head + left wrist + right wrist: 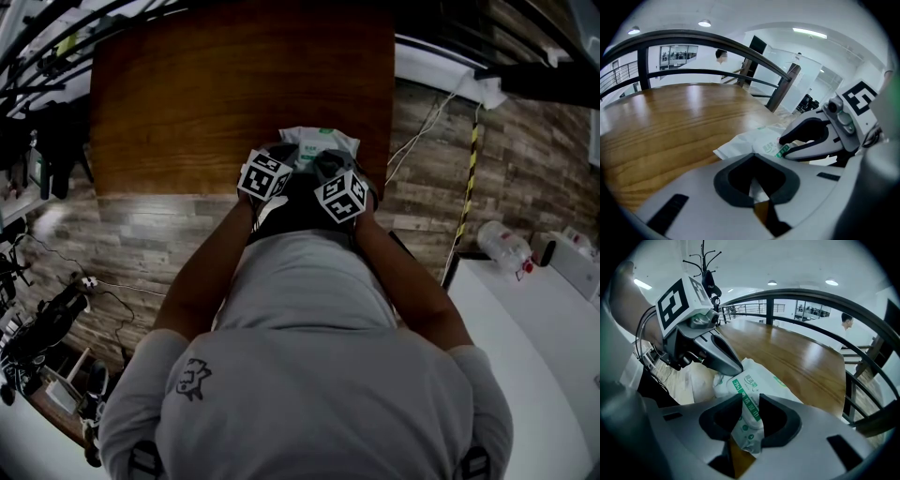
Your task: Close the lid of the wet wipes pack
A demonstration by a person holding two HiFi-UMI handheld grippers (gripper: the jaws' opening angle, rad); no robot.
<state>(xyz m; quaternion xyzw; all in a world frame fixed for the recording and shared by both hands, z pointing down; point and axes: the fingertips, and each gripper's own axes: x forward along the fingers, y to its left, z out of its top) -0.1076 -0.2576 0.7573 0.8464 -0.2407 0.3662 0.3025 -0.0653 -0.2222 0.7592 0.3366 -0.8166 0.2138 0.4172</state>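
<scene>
head view: wipes pack on table

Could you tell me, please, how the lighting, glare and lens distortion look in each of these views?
Head view: dim, dark toward the corners, the wet wipes pack a bright patch. Left gripper view: strong fisheye bows the railing, and soft glare streaks the wooden table. Right gripper view: same bowing; the pack's print is sharp.
</scene>
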